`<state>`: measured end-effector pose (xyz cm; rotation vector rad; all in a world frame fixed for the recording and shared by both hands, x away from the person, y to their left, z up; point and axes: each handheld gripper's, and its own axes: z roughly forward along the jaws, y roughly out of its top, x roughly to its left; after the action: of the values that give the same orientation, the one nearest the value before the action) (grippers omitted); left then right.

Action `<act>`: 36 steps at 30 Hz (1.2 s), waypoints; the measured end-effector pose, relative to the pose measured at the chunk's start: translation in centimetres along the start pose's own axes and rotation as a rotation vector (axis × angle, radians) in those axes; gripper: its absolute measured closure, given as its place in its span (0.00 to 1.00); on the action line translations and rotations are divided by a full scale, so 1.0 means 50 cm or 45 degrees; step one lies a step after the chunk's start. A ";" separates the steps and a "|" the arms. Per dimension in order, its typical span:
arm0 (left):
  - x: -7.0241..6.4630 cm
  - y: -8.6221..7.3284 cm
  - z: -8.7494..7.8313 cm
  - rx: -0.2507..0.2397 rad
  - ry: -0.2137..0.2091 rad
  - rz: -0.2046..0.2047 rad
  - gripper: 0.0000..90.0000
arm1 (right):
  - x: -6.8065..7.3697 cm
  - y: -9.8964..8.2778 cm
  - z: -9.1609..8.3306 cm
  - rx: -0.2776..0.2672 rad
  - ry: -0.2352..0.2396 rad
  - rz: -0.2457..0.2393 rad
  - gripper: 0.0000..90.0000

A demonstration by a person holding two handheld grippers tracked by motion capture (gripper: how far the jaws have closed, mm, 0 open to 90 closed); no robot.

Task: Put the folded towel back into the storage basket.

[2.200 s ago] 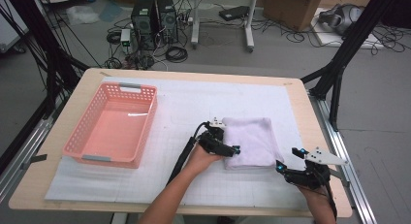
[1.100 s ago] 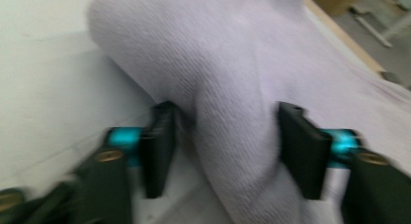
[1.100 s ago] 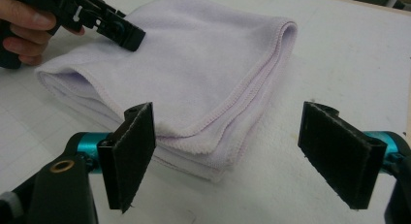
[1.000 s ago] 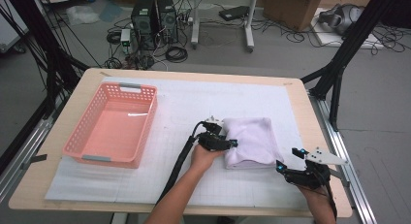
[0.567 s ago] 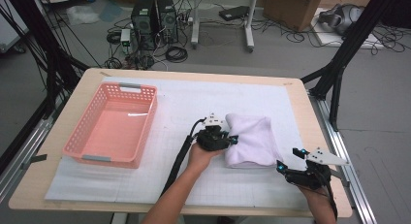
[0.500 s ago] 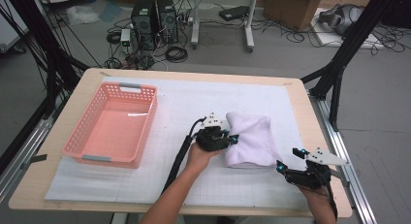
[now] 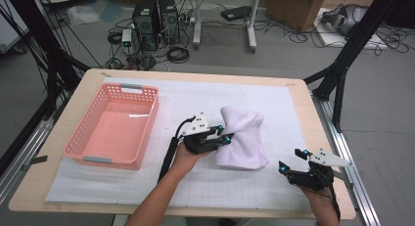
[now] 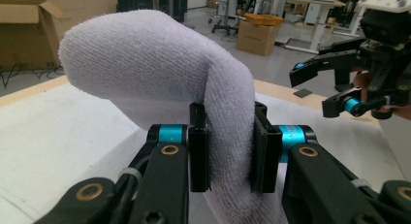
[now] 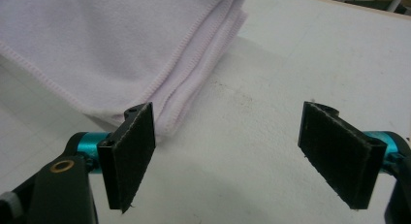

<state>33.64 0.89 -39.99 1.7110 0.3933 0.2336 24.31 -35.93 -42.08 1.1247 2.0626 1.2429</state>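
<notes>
The left claw [image 7: 226, 138] is clamped on a fold of the white terry-cloth towel [image 7: 242, 138]. Its jaws have just been closing, with the cloth between them. In the left gripper view, the two black pads [image 8: 199, 151] press the bunched fabric from either side, and the towel [image 8: 160, 69] rises above them in a rounded hump. In the high view, the gripped left edge of the towel is lifted clear of the surface, while its lower right portion rests on the white gridded mat [image 7: 274, 103] near the middle of the light wooden surface [image 7: 303, 86]. The hand [image 7: 188, 160] carrying this claw enters from the bottom edge of that view.

The right claw [image 7: 293, 160] stands wide open and holds nothing. It sits low over the mat, near the right front corner of the surface, just right of the towel. In the right gripper view, the claw [image 9: 228, 153] shows bare mat between its pads. The stitched, layered corner of the towel [image 9: 121, 44] lies just beyond the left pad; contact cannot be confirmed.

A pink perforated plastic basket [image 7: 142, 101] stands on the left part of the mat, well apart from the towel.
</notes>
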 end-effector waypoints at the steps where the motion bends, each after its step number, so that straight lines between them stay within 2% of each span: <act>1: 0.000 0.001 -0.006 -0.005 0.003 -0.004 0.81 | 0.001 0.000 0.000 -0.001 0.002 0.001 0.22; 11: 0.019 0.014 -0.077 -0.056 0.001 -0.008 0.82 | 0.001 0.000 0.003 -0.008 0.005 -0.005 0.22; 13: 0.021 0.015 -0.084 -0.062 0.004 -0.006 0.82 | 0.001 0.000 0.003 -0.007 0.005 -0.010 0.22; 21: 0.037 0.026 -0.131 -0.104 0.026 -0.036 0.82 | 0.004 0.002 0.005 -0.002 0.007 -0.002 0.22; 25: 0.044 0.034 -0.155 -0.127 0.063 -0.057 0.82 | 0.004 0.002 0.006 0.000 0.008 -0.005 0.22; 30: 0.056 0.050 -0.194 -0.154 0.123 -0.055 0.82 | 0.004 0.002 0.006 -0.002 0.008 -0.004 0.22; 36: 0.070 0.062 -0.227 -0.169 0.144 -0.048 0.82 | 0.007 0.003 0.008 -0.002 0.013 -0.003 0.22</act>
<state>33.03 12.16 -35.14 1.5629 0.4823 0.3230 24.45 -35.41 -42.13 1.1172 2.0697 1.2510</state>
